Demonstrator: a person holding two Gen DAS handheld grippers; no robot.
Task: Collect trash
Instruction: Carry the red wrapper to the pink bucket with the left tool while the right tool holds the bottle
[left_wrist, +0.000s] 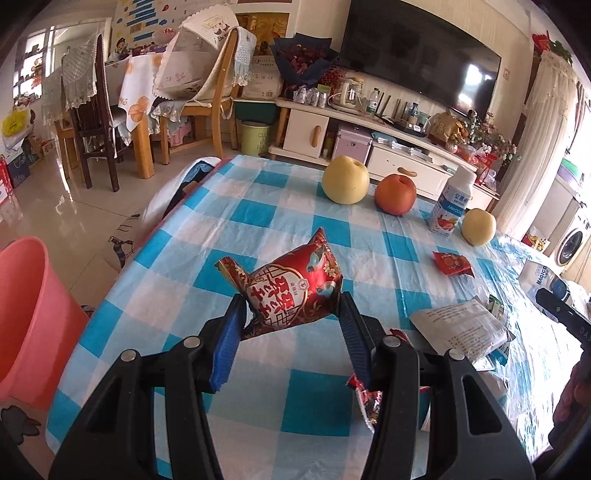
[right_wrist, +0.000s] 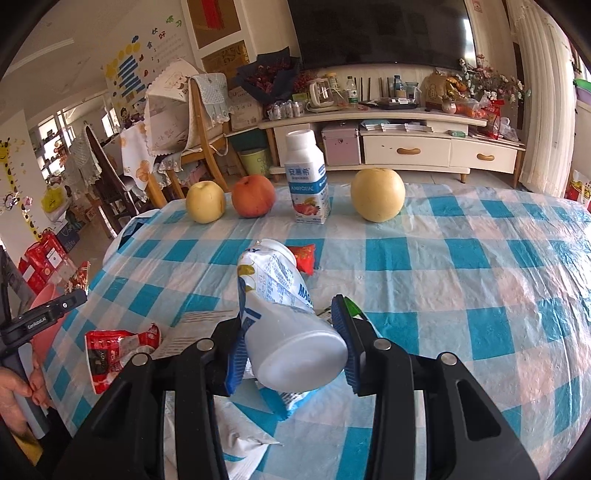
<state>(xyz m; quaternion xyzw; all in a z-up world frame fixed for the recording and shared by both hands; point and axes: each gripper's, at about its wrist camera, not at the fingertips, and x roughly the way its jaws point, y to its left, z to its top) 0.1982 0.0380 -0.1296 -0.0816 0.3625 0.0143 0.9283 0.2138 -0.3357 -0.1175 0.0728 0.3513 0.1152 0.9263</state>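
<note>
In the left wrist view my left gripper (left_wrist: 291, 325) is shut on a red printed snack bag (left_wrist: 295, 284), holding it just above the blue-and-white checked tablecloth (left_wrist: 258, 206). The pink bin (left_wrist: 29, 325) stands on the floor left of the table. In the right wrist view my right gripper (right_wrist: 291, 343) is shut on a white plastic bottle (right_wrist: 280, 295) with a torn blue label, base toward the camera. More trash lies on the cloth: a small red wrapper (right_wrist: 304, 258), a red-and-white wrapper (right_wrist: 114, 347), and crumpled printed paper (left_wrist: 461, 328).
Along the far edge of the table stand two yellow pears (right_wrist: 205, 201) (right_wrist: 376, 194), a red apple (right_wrist: 254, 195) and an upright yogurt bottle (right_wrist: 306, 184). Chairs (left_wrist: 92, 122), a TV cabinet (left_wrist: 369, 147) and a green bin (left_wrist: 255, 138) lie beyond. A hand (right_wrist: 18, 387) shows at the left.
</note>
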